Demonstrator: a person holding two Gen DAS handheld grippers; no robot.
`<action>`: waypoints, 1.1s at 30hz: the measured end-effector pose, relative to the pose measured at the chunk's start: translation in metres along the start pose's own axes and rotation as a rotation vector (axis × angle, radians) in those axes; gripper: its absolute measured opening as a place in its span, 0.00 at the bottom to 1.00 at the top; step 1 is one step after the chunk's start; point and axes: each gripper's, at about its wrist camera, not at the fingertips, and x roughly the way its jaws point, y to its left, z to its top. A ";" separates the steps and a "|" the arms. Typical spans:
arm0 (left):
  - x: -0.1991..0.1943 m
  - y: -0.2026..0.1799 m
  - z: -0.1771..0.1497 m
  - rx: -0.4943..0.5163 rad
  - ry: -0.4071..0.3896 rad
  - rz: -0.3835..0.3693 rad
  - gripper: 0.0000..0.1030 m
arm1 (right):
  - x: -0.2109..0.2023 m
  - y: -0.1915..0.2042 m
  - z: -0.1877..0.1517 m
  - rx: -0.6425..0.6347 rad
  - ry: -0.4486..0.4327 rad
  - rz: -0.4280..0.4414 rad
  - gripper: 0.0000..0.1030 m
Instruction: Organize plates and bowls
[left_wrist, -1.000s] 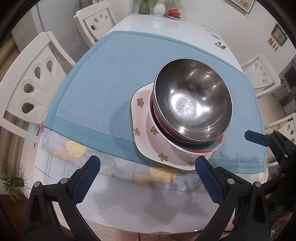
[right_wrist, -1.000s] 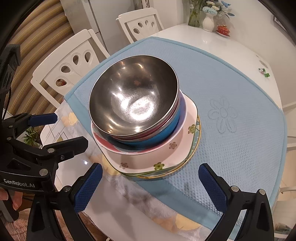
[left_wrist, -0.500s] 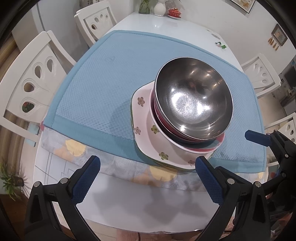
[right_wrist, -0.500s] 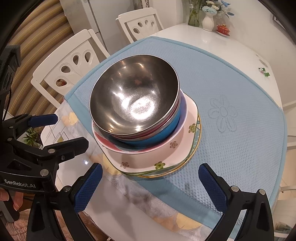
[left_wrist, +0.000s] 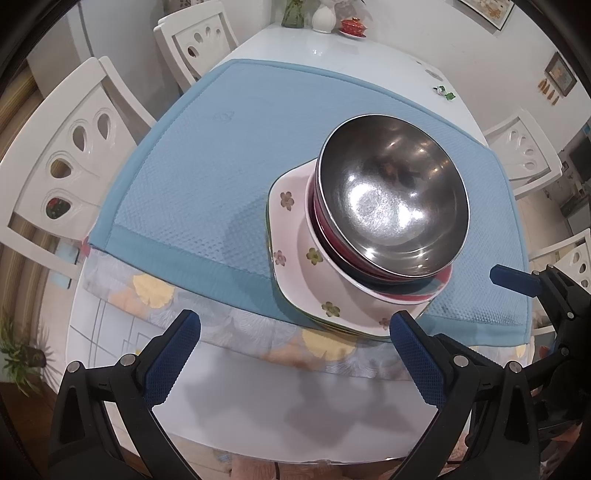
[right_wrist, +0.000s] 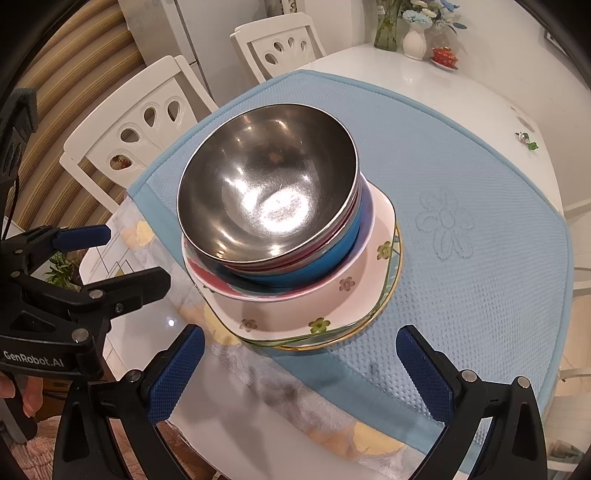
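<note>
A steel bowl (left_wrist: 391, 206) (right_wrist: 269, 184) tops a stack of coloured bowls, a red and a blue one (right_wrist: 332, 254) among them, on a round plate and a square floral plate (left_wrist: 295, 236) (right_wrist: 332, 314). The stack stands at the near edge of a blue mat (left_wrist: 207, 155) (right_wrist: 461, 184). My left gripper (left_wrist: 295, 354) is open and empty, just short of the stack, which lies to its right. My right gripper (right_wrist: 301, 369) is open and empty below the stack. Each gripper shows in the other's view: the right one (left_wrist: 517, 280), the left one (right_wrist: 110, 258).
The white table (left_wrist: 332, 48) has a vase and a small red dish (right_wrist: 445, 57) at its far end. White chairs (left_wrist: 62, 173) (right_wrist: 147, 118) stand along the left side and another (left_wrist: 524, 151) at the right. A floral cloth (left_wrist: 229, 325) lies under the mat's near edge.
Both grippers have barely moved; the stack sits slightly higher and farther in the views. Nothing was taken hold of or let go.
</note>
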 end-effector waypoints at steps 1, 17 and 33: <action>0.000 0.000 0.000 -0.001 0.001 0.000 1.00 | 0.000 0.000 0.000 0.001 0.000 0.000 1.00; 0.000 -0.001 -0.001 -0.007 0.004 0.002 1.00 | 0.001 -0.002 -0.002 0.006 0.018 -0.002 1.00; 0.002 -0.006 -0.002 -0.010 0.008 -0.002 1.00 | 0.002 -0.008 -0.003 0.010 0.031 0.004 1.00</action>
